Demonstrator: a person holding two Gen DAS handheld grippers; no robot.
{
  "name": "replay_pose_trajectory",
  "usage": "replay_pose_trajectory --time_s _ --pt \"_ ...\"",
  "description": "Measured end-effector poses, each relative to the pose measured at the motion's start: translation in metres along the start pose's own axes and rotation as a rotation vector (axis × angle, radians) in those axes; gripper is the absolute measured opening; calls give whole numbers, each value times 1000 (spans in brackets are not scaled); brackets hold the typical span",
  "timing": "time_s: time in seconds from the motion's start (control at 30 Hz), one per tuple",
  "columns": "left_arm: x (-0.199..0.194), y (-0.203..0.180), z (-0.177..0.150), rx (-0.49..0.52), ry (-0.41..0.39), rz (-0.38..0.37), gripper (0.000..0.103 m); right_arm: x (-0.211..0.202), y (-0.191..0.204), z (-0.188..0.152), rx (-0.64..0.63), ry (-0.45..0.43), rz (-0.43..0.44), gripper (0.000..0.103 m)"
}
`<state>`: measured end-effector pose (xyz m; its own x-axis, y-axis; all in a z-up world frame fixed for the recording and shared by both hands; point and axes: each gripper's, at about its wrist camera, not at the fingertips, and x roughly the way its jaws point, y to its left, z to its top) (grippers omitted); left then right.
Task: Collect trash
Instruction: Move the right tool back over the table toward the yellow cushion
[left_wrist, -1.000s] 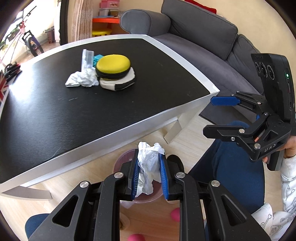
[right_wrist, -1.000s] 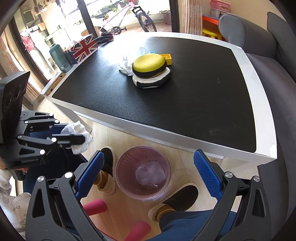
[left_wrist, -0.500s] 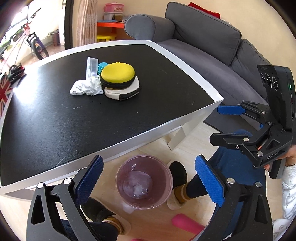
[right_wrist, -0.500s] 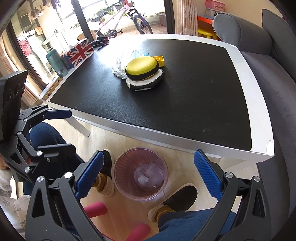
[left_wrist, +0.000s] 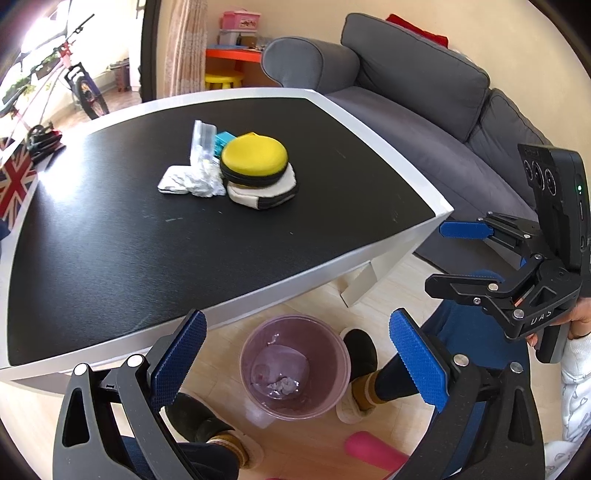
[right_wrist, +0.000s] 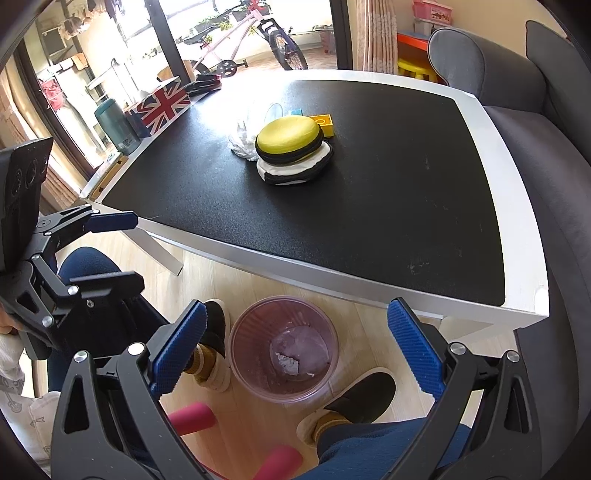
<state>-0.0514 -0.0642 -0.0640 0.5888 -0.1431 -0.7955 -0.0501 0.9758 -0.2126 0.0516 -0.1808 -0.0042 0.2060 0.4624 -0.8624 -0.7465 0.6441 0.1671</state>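
A translucent pink trash bin (left_wrist: 295, 363) stands on the floor by the table's near edge, with crumpled white paper lying in its bottom (right_wrist: 288, 363). My left gripper (left_wrist: 295, 354) hangs open above the bin, nothing between its blue pads. My right gripper (right_wrist: 295, 350) is open too, over the same bin (right_wrist: 282, 354), and empty. On the black tabletop a crumpled white tissue (left_wrist: 192, 181) lies beside a yellow round case (left_wrist: 255, 158) stacked on a white pouch. Each gripper appears at the edge of the other's view, left gripper (right_wrist: 110, 251) and right gripper (left_wrist: 458, 258).
The black table with white rim (left_wrist: 406, 158) carries a clear plastic box (left_wrist: 201, 142), a blue block and a yellow block (right_wrist: 323, 123). A Union Jack box (right_wrist: 162, 103) sits at its far side. A grey sofa (left_wrist: 424, 103) flanks it. A person's slippered feet (left_wrist: 360, 369) and pink rods surround the bin.
My left gripper opened and let go of the crumpled white paper, which dropped into the bin. The right gripper stayed open and still.
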Motion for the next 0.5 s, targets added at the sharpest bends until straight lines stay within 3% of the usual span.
replay_pose_trajectory --time_s 0.5 --pt "-21 32 28 -23 -62 52 96 1 7 55 -65 -50 -8 97"
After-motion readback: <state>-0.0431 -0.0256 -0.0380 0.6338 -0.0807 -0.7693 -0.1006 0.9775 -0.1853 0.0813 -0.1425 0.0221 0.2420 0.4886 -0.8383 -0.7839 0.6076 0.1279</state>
